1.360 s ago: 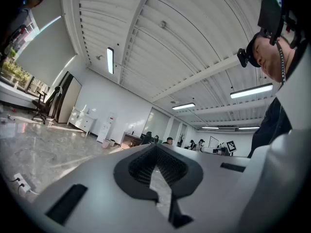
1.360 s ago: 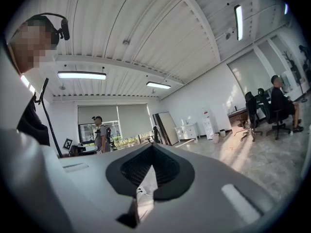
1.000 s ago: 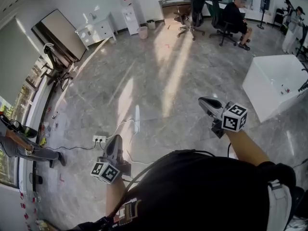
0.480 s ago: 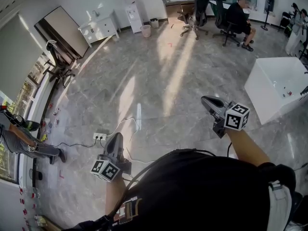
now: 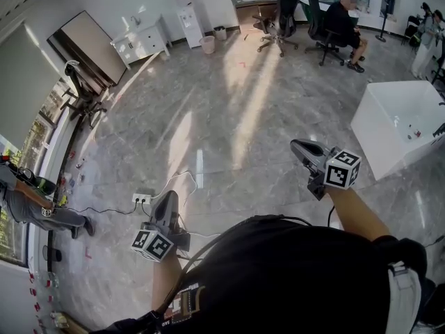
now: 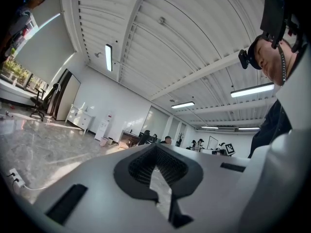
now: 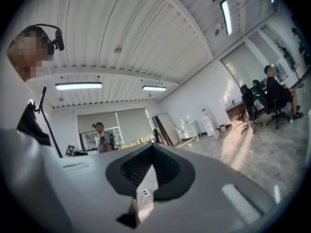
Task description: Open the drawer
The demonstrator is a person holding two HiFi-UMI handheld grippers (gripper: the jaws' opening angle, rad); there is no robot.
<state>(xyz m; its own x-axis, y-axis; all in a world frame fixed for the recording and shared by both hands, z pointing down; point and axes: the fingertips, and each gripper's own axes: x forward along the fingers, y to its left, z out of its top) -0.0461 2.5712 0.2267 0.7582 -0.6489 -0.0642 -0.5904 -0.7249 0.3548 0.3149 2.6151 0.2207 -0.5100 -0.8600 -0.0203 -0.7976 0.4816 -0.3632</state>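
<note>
The drawer cabinet (image 5: 142, 44), low and white, is being shown against the far wall, just beside a large dark panel (image 5: 87, 47) that is leaning there. Whether its drawers are pushed in is too small to be told. A water dispenser (image 5: 188, 19) and a pale bin (image 5: 206, 45) are being shown further along the same wall.

The cabinet is being kept well apart from both pairs of tongs, with a wide stretch of grey marble floor (image 5: 229, 117) between them. The left tongs (image 5: 169, 199) are being held level with the jaws pressed together and nothing caught between them. A white power strip (image 5: 143, 200) and its cable are lying on the floor just beside them in the head view. The right tongs (image 5: 295, 146) are likewise being held level and closed on nothing, tips meeting.

To the right, a white box-shaped worktop (image 5: 375, 138) is being lit by the sun. Beyond it, a seated person (image 5: 344, 23) is being pictured among office chairs (image 5: 278, 16). Another person (image 5: 28, 204) is being glimpsed at the left edge, by the window.
</note>
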